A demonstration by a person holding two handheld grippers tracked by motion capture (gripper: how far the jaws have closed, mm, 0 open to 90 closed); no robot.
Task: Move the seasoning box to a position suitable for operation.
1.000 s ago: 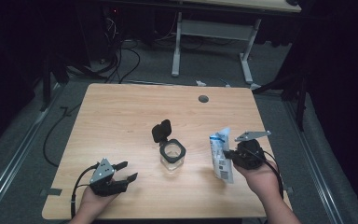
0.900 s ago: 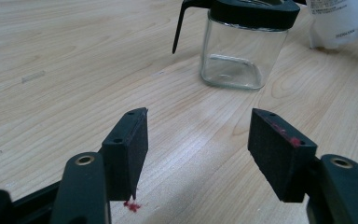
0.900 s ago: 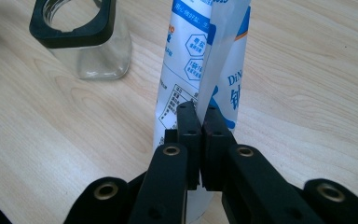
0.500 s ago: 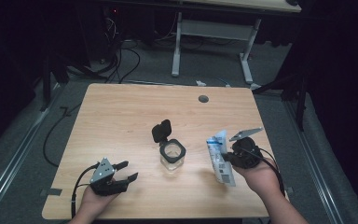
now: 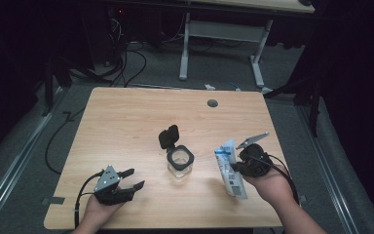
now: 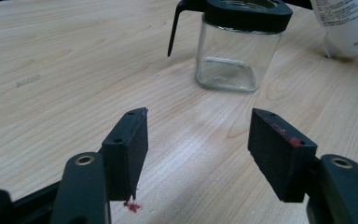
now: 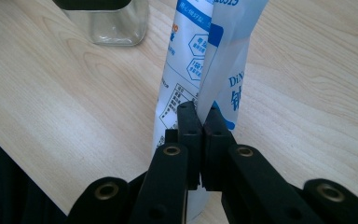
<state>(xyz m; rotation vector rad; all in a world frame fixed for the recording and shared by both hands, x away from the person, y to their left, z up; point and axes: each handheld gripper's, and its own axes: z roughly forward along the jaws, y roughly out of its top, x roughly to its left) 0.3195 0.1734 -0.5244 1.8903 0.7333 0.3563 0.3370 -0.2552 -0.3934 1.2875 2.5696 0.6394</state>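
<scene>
1. Since a second ago: a slight shift of the right gripper [image 7: 201, 112] and its pouch [image 5: 230, 170] toward the jar [image 5: 179, 163], the pouch top a little lower; no change at the left gripper [image 5: 131, 179] or the jar.
2. Right gripper: pressed together on the white-and-blue pouch, pinching it partway up its length. Pouch held right of the jar, near it but not touching, top end leaning toward the jar. Cannot tell whether its lower end rests on the table [image 5: 126, 122].
3. Left gripper: spread apart, holding nothing, low over the near left part of the table, aimed at the jar yet well apart from it.
4. Jar: upright at mid-table, glass, looks empty, black flip lid [image 5: 168, 136] swung up and back, mouth clear.
5. Likely step in hand: bringing the pouch over the jar mouth for pouring.
6. Keep the pinch firm; a thin film pouch probably slips or folds easily.
7. Lift before swinging across, so as not to knock the light jar or its raised lid.
8. Centre the pouch top over the opening before tipping, away from the lid side.
9. Consider steadying the jar wall with the free gripper first.
10. Tip slowly; judge the flow before tilting further.
</scene>
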